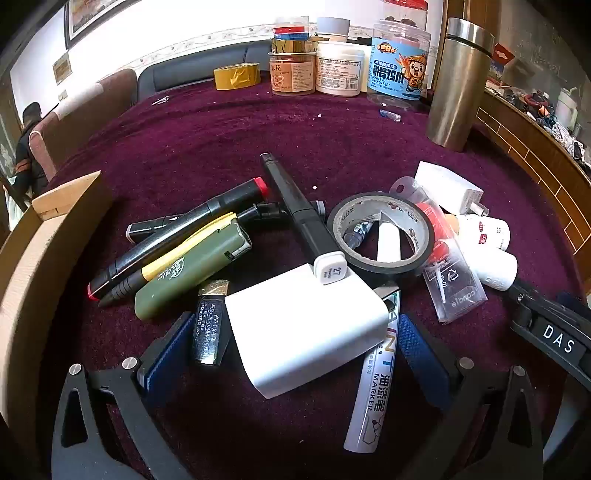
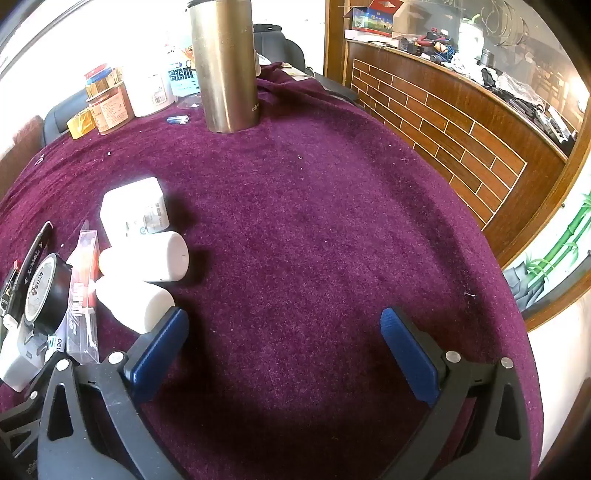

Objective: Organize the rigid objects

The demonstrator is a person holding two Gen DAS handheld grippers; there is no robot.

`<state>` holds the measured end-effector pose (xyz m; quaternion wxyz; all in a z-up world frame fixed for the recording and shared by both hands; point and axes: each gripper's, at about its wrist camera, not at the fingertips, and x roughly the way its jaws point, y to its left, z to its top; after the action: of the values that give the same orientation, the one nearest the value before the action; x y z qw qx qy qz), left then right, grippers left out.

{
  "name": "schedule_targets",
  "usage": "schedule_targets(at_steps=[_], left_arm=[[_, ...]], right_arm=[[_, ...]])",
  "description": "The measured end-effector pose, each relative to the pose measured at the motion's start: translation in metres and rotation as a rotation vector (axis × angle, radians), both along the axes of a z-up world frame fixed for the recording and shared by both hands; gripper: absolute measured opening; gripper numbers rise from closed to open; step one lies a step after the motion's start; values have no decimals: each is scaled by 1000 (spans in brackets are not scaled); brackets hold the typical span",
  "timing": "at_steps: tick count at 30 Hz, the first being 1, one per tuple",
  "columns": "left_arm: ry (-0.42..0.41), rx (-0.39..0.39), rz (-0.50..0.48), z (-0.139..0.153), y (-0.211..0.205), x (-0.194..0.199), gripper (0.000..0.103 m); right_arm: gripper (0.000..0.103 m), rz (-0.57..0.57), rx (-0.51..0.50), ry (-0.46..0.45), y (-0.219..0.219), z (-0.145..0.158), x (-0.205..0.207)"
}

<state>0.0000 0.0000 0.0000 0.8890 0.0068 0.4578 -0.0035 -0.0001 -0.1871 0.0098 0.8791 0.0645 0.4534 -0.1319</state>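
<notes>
Beneath the white charger block (image 1: 306, 325), the paint marker (image 1: 373, 398) is half hidden; left of it, the cardboard box (image 1: 33, 258) is cut off by the frame's edge.

A round table (image 2: 332, 221) covered in deep purple cloth fills both views; behind it a white wall (image 1: 166, 33) glares with strong light, carrying a patterned border strip (image 1: 207, 38) and a framed picture (image 1: 92, 14); a dark sofa back (image 1: 192, 72) and a reddish-brown chair (image 1: 110, 92) stand at the far edge; to the right runs a wooden counter (image 2: 443, 125) panelled like brickwork, its top cluttered; a person in dark clothes (image 1: 26, 147) stands far left; green bamboo decoration (image 2: 565, 236) shows lower right.
</notes>
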Motion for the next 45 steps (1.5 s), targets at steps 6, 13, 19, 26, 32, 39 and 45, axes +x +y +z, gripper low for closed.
schedule_targets(at_steps=[6, 13, 19, 26, 32, 39, 45], left_arm=[[-1, -1, 0, 0, 0, 0, 102], [-1, -1, 0, 0, 0, 0, 102], [-1, -1, 0, 0, 0, 0, 102], [-1, -1, 0, 0, 0, 0, 102], [-1, 0, 0, 0, 0, 0, 102], [7, 2, -3, 0, 0, 0, 102], [82, 0, -60, 2, 1, -4, 102]], right_arm=[[103, 0, -1, -1, 0, 0, 0], [103, 0, 0, 0, 0, 0, 0], [103, 0, 0, 0, 0, 0, 0], [103, 0, -2, 0, 0, 0, 0], [103, 0, 1, -1, 1, 0, -1], [103, 9, 1, 0, 1, 0, -1], [103, 69, 8, 10, -4, 0, 3]])
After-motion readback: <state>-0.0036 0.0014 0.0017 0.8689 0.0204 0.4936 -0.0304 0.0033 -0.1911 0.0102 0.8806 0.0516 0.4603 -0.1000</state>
